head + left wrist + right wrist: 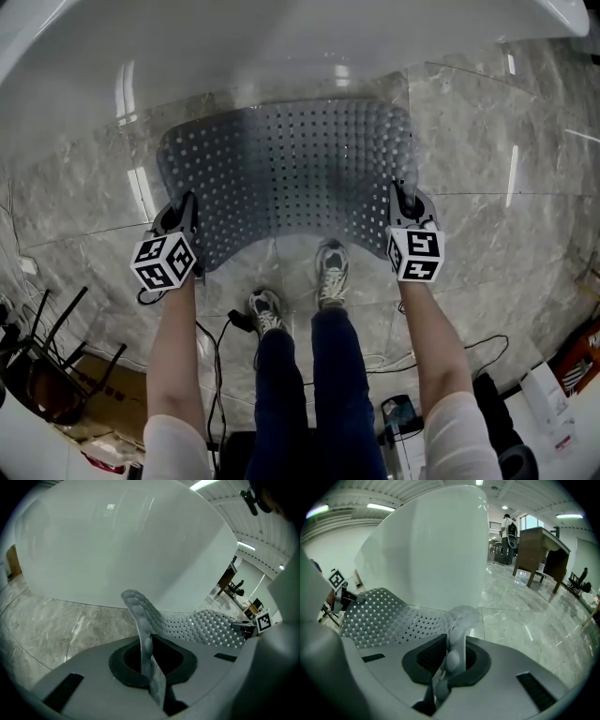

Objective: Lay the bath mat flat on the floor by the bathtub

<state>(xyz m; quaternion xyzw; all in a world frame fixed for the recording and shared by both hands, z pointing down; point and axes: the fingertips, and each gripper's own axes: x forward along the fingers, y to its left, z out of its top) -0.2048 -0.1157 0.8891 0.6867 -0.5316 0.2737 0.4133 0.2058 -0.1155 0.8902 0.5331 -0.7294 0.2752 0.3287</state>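
Now | L gripper [188,208] fingers clamped on bath mat [291,164] edge | R gripper [403,199] same | mat outside bathtub [281,47]

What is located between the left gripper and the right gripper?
The grey perforated bath mat spans that stretch. The left gripper and the right gripper are each shut on one near corner. The head view shows this best.

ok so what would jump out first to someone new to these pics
The grey perforated bath mat, spread mid-picture in the head view, with the left gripper and right gripper each shut on a near corner. Beyond it the big white bathtub fills the top; the person's sneakers stand on the marble floor below.
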